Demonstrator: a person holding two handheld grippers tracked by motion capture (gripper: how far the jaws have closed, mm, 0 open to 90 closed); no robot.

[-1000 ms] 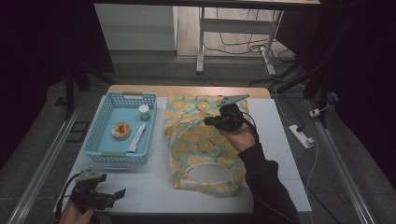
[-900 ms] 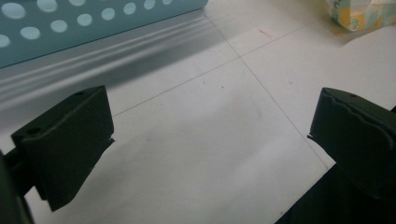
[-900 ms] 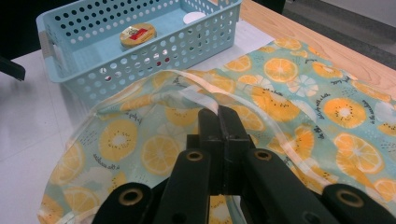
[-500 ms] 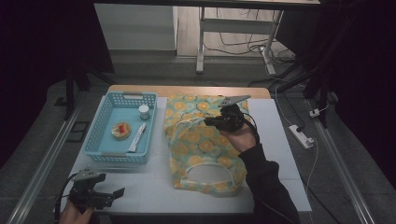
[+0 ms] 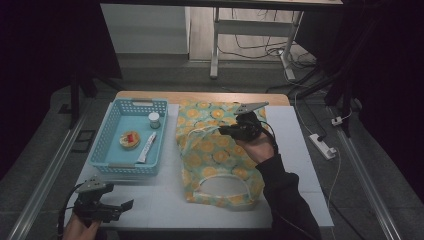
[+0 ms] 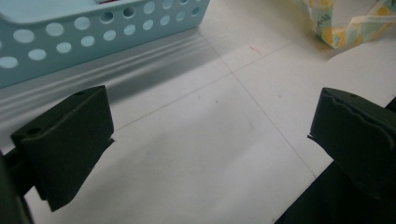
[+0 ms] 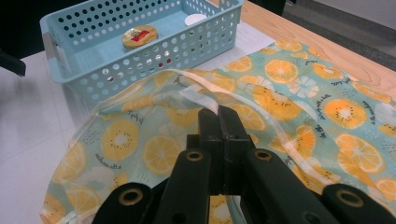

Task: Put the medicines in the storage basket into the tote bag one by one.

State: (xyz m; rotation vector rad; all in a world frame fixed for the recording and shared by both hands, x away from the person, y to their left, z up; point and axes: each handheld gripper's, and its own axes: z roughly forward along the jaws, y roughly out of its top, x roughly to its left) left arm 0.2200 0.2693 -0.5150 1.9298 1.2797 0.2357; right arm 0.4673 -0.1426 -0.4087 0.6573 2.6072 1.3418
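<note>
A fabric bag [image 5: 220,155] printed with orange slices lies flat on the white table, and its white handle [image 5: 201,131] rises at the left edge. My right gripper [image 5: 225,131] hovers over the bag's upper half, shut on that handle; in the right gripper view the strap [image 7: 196,88] runs into the closed jaws of my right gripper [image 7: 218,114]. Near the table's front left corner, my left gripper [image 5: 120,209] rests open. Nothing sits between the jaws of the left gripper [image 6: 210,140], only bare table.
A light blue perforated basket [image 5: 130,102] stands left of the bag, holding a round tin [image 5: 130,140], a white tube [image 5: 147,147] and a small jar [image 5: 154,120]. The basket wall [image 6: 93,32] is just ahead of the left gripper. A power strip [image 5: 322,146] lies on the floor at right.
</note>
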